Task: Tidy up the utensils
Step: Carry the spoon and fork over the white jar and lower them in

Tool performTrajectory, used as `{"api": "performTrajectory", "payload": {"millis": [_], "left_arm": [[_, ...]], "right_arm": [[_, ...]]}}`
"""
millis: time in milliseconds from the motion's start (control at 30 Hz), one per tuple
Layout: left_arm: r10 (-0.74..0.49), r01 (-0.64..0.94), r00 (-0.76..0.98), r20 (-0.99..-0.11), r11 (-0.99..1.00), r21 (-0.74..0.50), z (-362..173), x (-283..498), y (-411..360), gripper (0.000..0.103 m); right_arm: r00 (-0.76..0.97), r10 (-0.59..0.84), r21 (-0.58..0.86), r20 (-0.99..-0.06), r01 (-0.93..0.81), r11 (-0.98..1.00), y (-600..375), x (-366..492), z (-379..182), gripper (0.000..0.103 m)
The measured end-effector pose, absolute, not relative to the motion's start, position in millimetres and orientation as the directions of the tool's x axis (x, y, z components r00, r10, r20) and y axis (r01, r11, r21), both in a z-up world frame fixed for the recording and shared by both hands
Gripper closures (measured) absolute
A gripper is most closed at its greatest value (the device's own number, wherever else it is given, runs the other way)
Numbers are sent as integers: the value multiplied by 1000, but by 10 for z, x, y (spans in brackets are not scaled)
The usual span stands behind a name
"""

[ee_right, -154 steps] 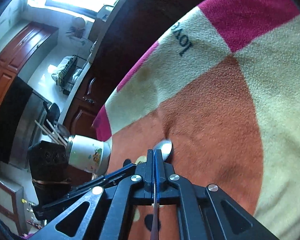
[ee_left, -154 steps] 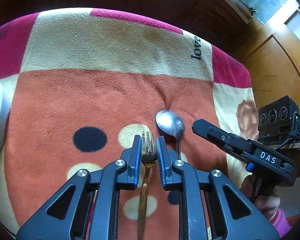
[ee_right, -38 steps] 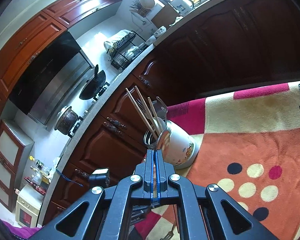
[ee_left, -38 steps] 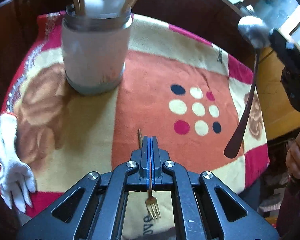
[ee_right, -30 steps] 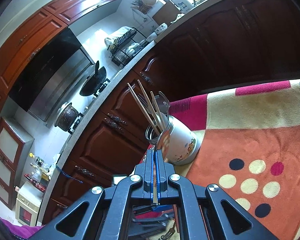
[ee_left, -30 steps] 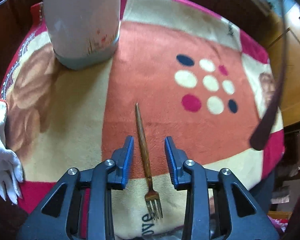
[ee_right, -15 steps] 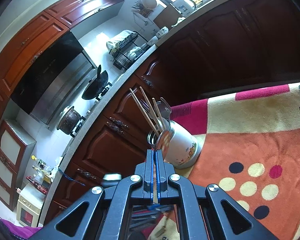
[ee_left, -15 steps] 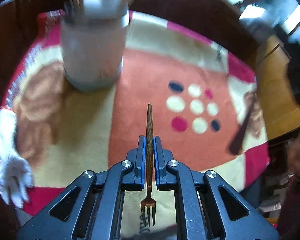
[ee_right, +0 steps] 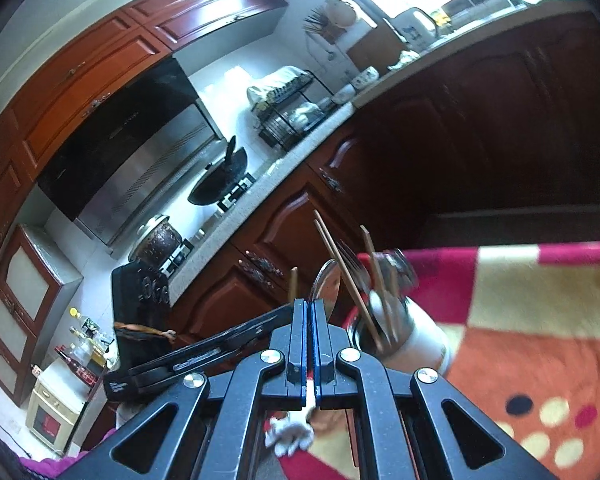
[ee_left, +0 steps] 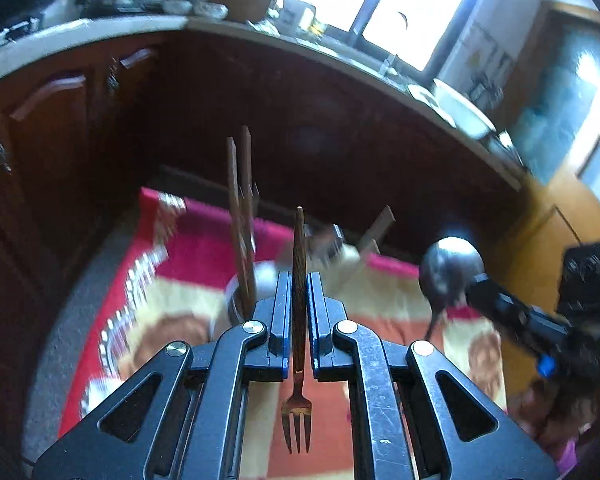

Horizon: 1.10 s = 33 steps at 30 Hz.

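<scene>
My left gripper point(ee_left: 299, 284) is shut on a gold fork with a brown handle point(ee_left: 299, 264); the handle points forward and the tines hang back toward the camera. It is held in the air just in front of the white utensil holder point(ee_left: 240, 300), which has chopsticks point(ee_left: 240, 216) standing in it. My right gripper point(ee_right: 310, 308) is shut on a silver spoon point(ee_right: 326, 286), bowl forward and raised. The spoon point(ee_left: 450, 270) and right gripper point(ee_left: 512, 316) also show at the right of the left wrist view. The holder point(ee_right: 414, 340) stands right of the spoon.
A red, orange and cream blanket point(ee_right: 540, 320) with coloured dots covers the table. A white glove point(ee_right: 292, 436) lies near its front edge. Dark wooden kitchen cabinets point(ee_left: 340, 120) stand close behind the table. A black device point(ee_right: 140, 304) is at the left.
The left gripper let go of the fork, then gripped it again by the handle, and has lifted and tilted up toward the holder. The right gripper has moved closer to the holder with the spoon.
</scene>
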<state>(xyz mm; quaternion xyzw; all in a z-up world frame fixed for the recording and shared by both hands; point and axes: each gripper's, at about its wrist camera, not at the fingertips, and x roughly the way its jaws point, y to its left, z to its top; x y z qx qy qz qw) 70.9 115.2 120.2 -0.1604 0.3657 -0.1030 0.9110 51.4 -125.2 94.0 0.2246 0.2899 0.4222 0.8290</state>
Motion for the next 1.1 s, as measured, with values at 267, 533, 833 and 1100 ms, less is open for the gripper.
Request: {"api": "performTrajectory", "payload": {"millis": [267,533,833,1100], "left_arm": [[-215,0,795,-568,935,-354,1149,1089,1272,97],[-188,-24,809,-557,937,-350,882,1249,1336,97],[-193,3,845,-498,934,-358,726,1194,1305,97],[-209,-11,819,-533,925,-380,537,1109,1340,97]], "right_arm": [[517,816,548,-260,-617,565,-779,898,1165,101],[572,764,471,-298,-608,639,-523,1152,970,101],[588,739,439,-329,-598,671,-483,1217,737,101],[561,738,419,-374,-608,675,-540,1043,603,101]]}}
